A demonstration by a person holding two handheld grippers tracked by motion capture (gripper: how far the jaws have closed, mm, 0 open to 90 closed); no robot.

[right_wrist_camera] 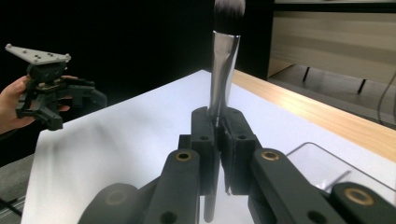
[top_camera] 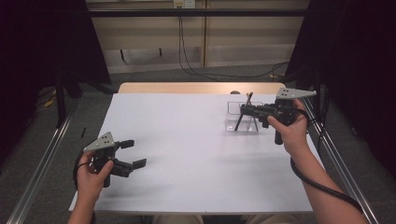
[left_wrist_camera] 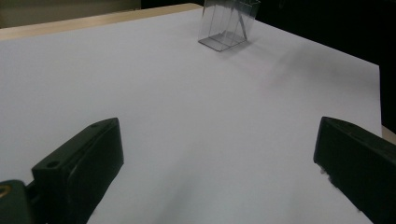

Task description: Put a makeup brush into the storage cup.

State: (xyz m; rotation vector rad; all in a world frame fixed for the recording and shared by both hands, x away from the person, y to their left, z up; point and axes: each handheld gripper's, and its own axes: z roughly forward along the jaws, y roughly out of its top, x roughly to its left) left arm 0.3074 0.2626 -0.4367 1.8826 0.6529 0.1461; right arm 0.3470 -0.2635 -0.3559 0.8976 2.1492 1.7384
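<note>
With my right tongs (right_wrist_camera: 218, 154) clamped on the brush (right_wrist_camera: 223, 70) above the box (top_camera: 232, 122) and the left tongs (top_camera: 132, 153) wide apart far from the box, I feared the slim ferrule could pivot and knock the box's rim.

– What is the brush (right_wrist_camera: 223, 70) clamped in the right tongs (right_wrist_camera: 217, 135) made of?
– A glossy metal ferrule, soft dark bristles above it.
– And the box (top_camera: 243, 116) just below those tongs?
– Clear, shiny plastic. The tabletop (top_camera: 187, 140) is matt white and smooth, with a pale wood edge beyond. Both tongs look like matt black plastic.
</note>
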